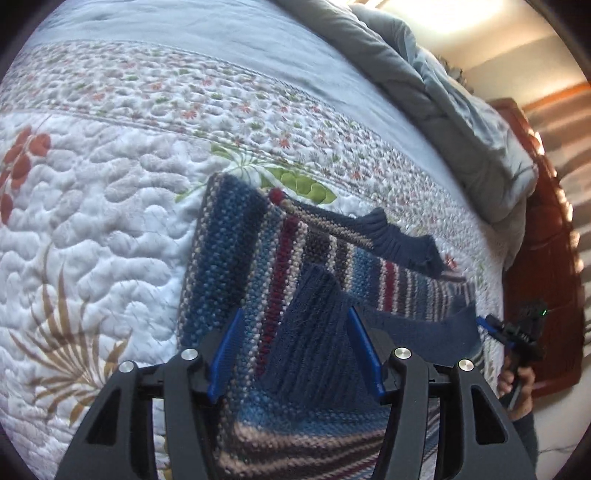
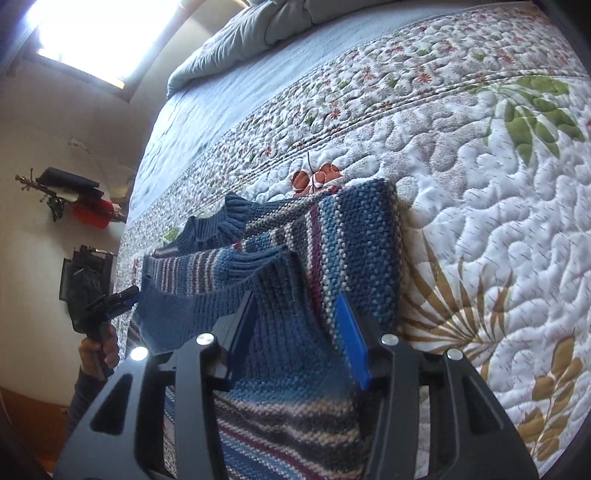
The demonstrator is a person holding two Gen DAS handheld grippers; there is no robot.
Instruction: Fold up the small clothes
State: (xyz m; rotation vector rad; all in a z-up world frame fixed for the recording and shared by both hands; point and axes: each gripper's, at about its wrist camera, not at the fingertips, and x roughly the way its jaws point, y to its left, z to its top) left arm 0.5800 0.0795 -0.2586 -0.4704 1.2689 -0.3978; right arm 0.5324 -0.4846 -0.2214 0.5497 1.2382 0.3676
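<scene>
While both wrist views look down on the same striped knitted sweater [image 1: 236, 258] lying partly folded on a quilted floral bedspread [image 1: 92, 221], each shows something the other lacks. The left wrist view takes in a reddish wooden bed frame [image 1: 546, 280] at the right edge and a rumpled grey duvet [image 1: 443, 103] heaped along the far side, and it catches the right gripper [image 1: 491, 326] small at the right, held in a hand [image 1: 517, 384] just off the sweater's navy hem. The right wrist view instead shows a bright window [image 2: 99, 33] at upper left, a wall shelf [image 2: 70, 188] carrying dark and red items, and the left gripper [image 2: 122, 299] held by the other hand [image 2: 99, 350] at the left, close to a ribbed blue edge of the sweater.

In its own view the left gripper [image 1: 295, 347] stands with its blue pads apart, a navy ribbed fold rising between them without either pad clearly pressing it. The right gripper [image 2: 299, 332] likewise has its jaws parted at a middling width, hanging over the ribbed blue knit, which lies between and under the fingers. A cuffed sleeve lies across the sweater's far part.
</scene>
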